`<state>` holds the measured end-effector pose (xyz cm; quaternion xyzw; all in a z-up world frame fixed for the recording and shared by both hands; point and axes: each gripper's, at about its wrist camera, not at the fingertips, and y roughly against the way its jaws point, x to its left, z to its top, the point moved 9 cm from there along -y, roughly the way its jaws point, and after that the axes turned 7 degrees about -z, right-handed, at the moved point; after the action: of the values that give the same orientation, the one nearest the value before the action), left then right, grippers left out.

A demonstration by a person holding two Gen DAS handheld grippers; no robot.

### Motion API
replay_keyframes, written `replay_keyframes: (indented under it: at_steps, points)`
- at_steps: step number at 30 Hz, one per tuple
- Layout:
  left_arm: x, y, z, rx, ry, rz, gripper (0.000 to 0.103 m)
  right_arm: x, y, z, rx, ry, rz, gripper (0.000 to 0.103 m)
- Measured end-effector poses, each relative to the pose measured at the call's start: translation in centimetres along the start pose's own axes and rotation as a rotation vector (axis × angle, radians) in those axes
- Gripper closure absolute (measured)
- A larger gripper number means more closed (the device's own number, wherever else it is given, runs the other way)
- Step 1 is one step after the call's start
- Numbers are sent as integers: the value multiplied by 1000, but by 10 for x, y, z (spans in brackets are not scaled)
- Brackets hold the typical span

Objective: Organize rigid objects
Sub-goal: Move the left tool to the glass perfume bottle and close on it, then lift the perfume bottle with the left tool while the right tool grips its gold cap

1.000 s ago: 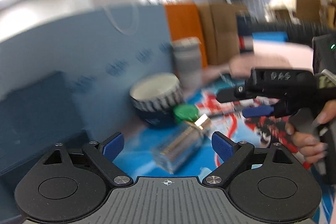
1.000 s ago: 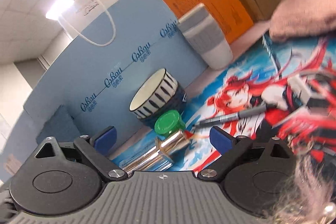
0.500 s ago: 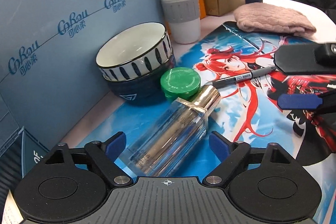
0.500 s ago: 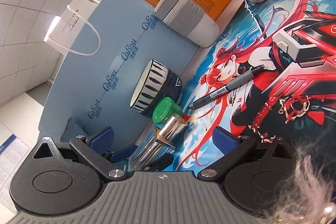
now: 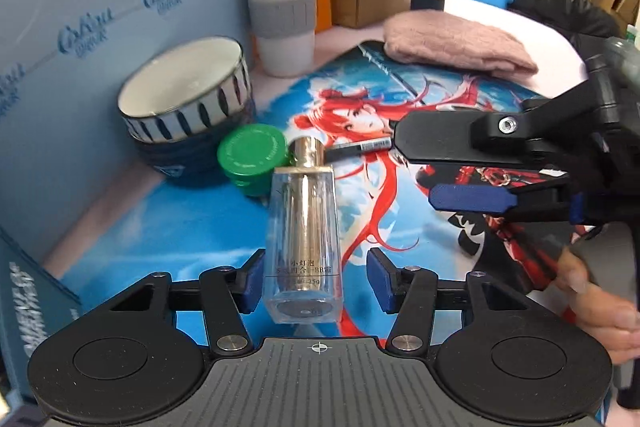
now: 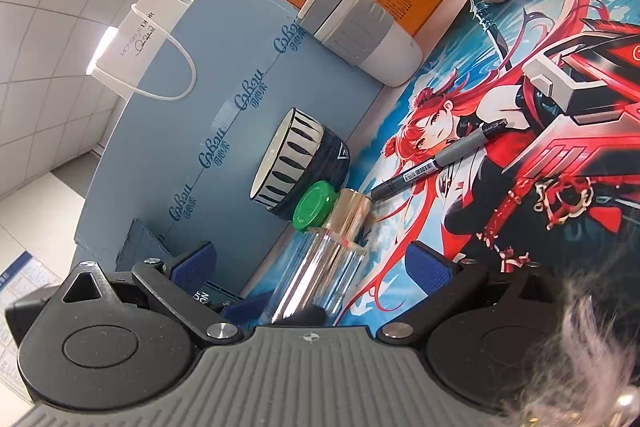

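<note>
The clear cosmetic bottle [image 5: 303, 239] lies pointing straight away between the closing left gripper [image 5: 316, 285]; its pads maybe aren't touching yet. The right gripper [image 6: 310, 263] is open, farther off.

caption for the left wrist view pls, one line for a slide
Left gripper closing around a clear rectangular cosmetic bottle lying on the printed desk mat.

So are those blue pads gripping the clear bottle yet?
Apart. In the left wrist view, the left gripper is closing around the clear bottle, with blue mat visible beside its right pad.
</note>
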<state>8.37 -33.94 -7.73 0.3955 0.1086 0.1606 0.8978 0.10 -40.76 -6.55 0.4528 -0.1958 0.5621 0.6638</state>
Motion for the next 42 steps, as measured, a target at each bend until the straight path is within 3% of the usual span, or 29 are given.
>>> replay_keyframes:
  at_steps: [9, 11, 13, 18, 24, 28, 31, 35, 37, 42]
  points:
    - [11, -21, 11, -83, 143, 49, 50, -1, -1, 1, 0, 1, 2, 1]
    - [14, -24, 13, -103, 176, 51, 53, -1, -1, 1, 0, 1, 2, 1]
    - [17, -23, 14, -119, 201, 53, 63, -1, -1, 1, 1, 2, 2, 1]
    - [16, -17, 11, -142, 226, 19, 66, -1, -2, 0, 3, 13, -3, 1]
    - [4, 8, 3, -184, 184, -15, 66, 4, -6, -6, 20, 89, -35, 1]
    - [-11, 34, -4, -203, 111, -62, 66, 12, -10, -12, 78, 80, 35, 2]
    - [-20, 56, -12, -217, 59, -80, 66, 20, -13, -19, 145, 28, 87, 10]
    - [-25, 84, -25, -225, -11, -62, 67, 42, -12, -29, 184, 46, 121, 46]
    - [-21, 99, -31, -240, -33, -39, 67, 58, -10, -33, 195, 56, 161, 56]
    - [-7, 149, -35, -302, -110, 57, 67, 108, -9, -44, 221, 99, 241, 58]
